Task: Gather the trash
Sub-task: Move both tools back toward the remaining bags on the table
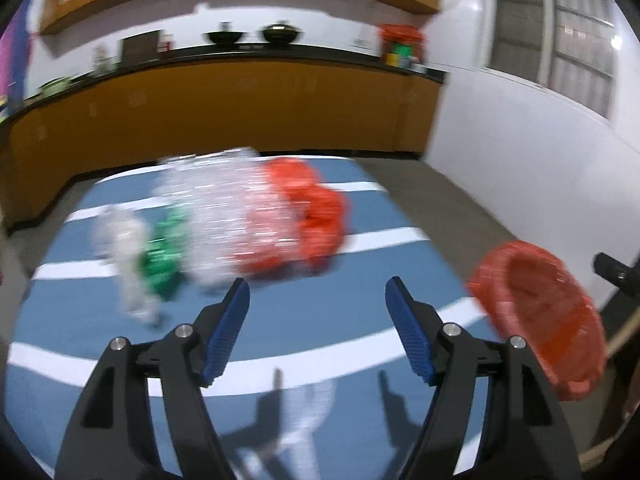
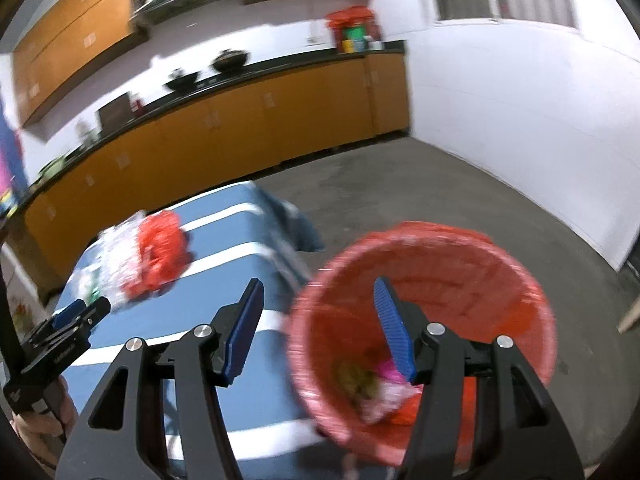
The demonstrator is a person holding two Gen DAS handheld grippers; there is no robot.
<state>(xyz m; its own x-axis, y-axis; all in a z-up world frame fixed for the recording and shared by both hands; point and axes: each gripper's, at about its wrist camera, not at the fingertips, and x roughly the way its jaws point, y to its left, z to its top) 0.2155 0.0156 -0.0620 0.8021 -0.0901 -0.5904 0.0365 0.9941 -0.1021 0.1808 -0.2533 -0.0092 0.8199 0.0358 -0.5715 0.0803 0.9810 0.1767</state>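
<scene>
crumpled wrappers (image 1: 240, 220) just beyond left gripper (image 1: 318, 292), jaws apart, empty

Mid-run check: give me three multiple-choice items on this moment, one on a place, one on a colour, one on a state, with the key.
1. Where is the red basket relative to the striped table?
A. On the tabletop
B. Off the table's right edge
C. On the counter

2. What colour are the pads on the left gripper?
A. Blue
B. Yellow
C. White

3. What state is the red basket in?
A. Empty
B. Some trash at its bottom
C. Heaped over its rim

Key: 1 B, the right wrist view shows it beyond the table's edge, over the floor. 2 A, both pads show blue. 3 B, pink and greenish scraps lie low inside, blurred.
</scene>
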